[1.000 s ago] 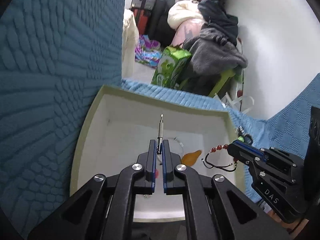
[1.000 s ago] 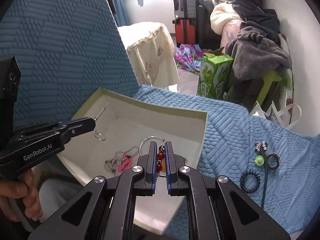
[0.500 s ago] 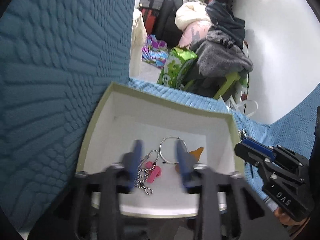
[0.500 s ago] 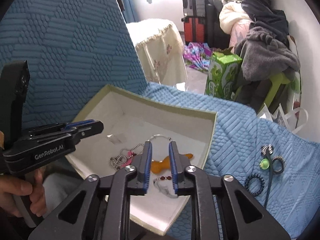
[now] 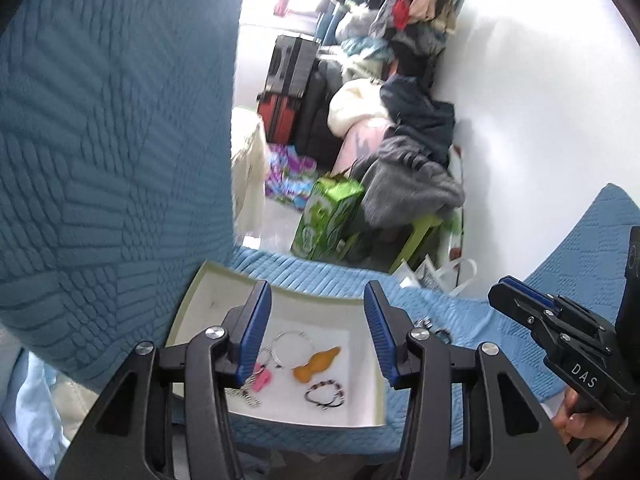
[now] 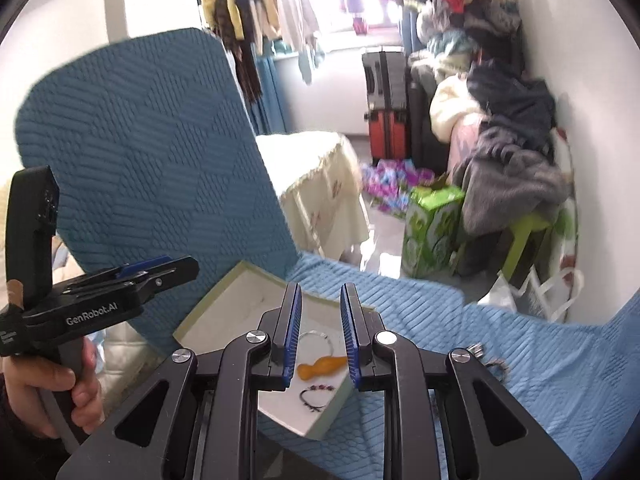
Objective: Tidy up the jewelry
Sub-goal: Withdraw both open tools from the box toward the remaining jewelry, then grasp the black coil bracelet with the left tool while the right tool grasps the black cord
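Note:
A white shallow box (image 5: 362, 414) lies on the blue quilted seat. In it are a silver hoop (image 5: 293, 344), an orange pendant (image 5: 316, 362), a beaded bracelet (image 5: 325, 394) and a pink charm on a ball chain (image 5: 262, 380). My left gripper (image 5: 316, 300) hovers above the box, open and with nothing in it. My right gripper (image 6: 321, 296) also hangs over the box (image 6: 224, 316), open by a narrow gap and empty. Below it lie the pendant (image 6: 322, 366) and the bracelet (image 6: 316, 398). More small jewelry (image 6: 484, 354) sits on the seat to the right of the box.
The blue sofa backrest (image 6: 140, 152) rises on the left. On the floor beyond the seat edge are a green carton (image 6: 432, 232), a cloth-covered small table (image 6: 316, 184), suitcases (image 6: 386, 104) and a heap of clothes (image 6: 508, 136). A hand (image 6: 48, 392) holds the left gripper's handle.
Both grippers have let go of their pieces, opened, and risen back from the box. The chain piece and the beaded bracelet now lie in the box.

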Tool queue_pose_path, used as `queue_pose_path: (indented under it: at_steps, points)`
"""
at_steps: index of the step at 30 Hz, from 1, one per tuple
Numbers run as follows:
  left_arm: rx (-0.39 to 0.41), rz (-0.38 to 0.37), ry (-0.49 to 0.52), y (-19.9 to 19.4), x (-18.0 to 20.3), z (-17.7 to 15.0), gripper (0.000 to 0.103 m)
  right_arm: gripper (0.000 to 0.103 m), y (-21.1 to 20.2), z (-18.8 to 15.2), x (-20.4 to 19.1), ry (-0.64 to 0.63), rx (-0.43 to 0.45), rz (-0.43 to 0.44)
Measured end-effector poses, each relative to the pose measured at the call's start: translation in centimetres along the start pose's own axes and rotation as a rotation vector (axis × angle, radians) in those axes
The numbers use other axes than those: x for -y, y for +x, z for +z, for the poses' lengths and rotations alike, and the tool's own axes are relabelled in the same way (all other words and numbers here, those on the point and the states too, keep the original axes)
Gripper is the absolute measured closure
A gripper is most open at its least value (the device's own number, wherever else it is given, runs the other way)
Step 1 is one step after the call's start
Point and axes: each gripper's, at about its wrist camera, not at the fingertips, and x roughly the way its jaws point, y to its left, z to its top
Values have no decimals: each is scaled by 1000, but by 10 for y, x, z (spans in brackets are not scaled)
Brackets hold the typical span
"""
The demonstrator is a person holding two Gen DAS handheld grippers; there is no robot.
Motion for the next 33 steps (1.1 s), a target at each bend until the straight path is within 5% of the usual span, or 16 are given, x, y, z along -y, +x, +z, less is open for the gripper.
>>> queue_pose_path:
  at_steps: [7, 17, 26, 33]
  points:
    - [53, -65, 0, -16, 43, -6, 54, 85, -46, 2, 25, 11, 49, -42]
    - [-39, -128, 71, 12, 79, -53, 54, 85, -80, -41, 69, 79, 54, -170]
    - [-154, -205, 106, 57, 116, -99, 54, 84, -72, -106, 108, 185, 13, -178]
    - [-237, -247, 84, 107, 126, -126, 56, 82, -29, -149, 139, 192, -52, -176]
